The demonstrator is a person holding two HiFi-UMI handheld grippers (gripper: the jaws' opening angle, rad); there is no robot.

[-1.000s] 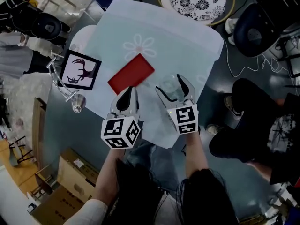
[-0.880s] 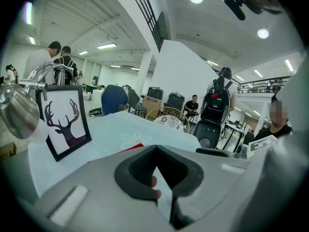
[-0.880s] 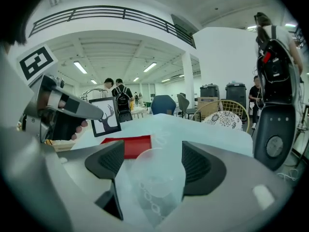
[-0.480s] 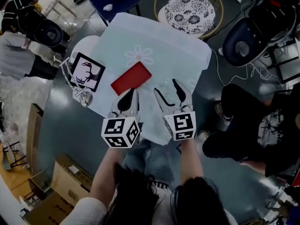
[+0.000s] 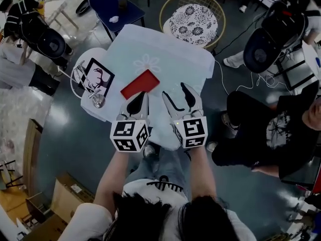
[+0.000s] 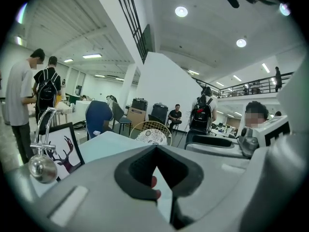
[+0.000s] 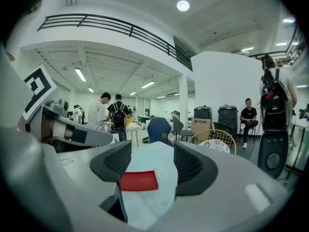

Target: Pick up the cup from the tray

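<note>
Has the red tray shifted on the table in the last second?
No. The red tray still lies just this side of the flower print on the tablecloth, at the same slant; only the head view itself has shifted.

A surface (image 5: pixel 173 51) under a white cloth carries a flower print (image 5: pixel 146 63). At its left edge stands a framed deer picture (image 5: pixel 96 77), a metal stand (image 5: pixel 96 100) just beside it. Beyond are a blue chair (image 5: pixel 113 1) and a wire chair (image 5: pixel 192 19) with a patterned cushion.

A large open office or lab hall is shown: a railed mezzanine (image 7: pixel 120 27), recessed ceiling lights (image 6: pixel 181 11), office chairs (image 5: pixel 264 46), cardboard boxes (image 5: pixel 67 201) and backpacked people (image 7: pixel 118 114) are seen.
</note>
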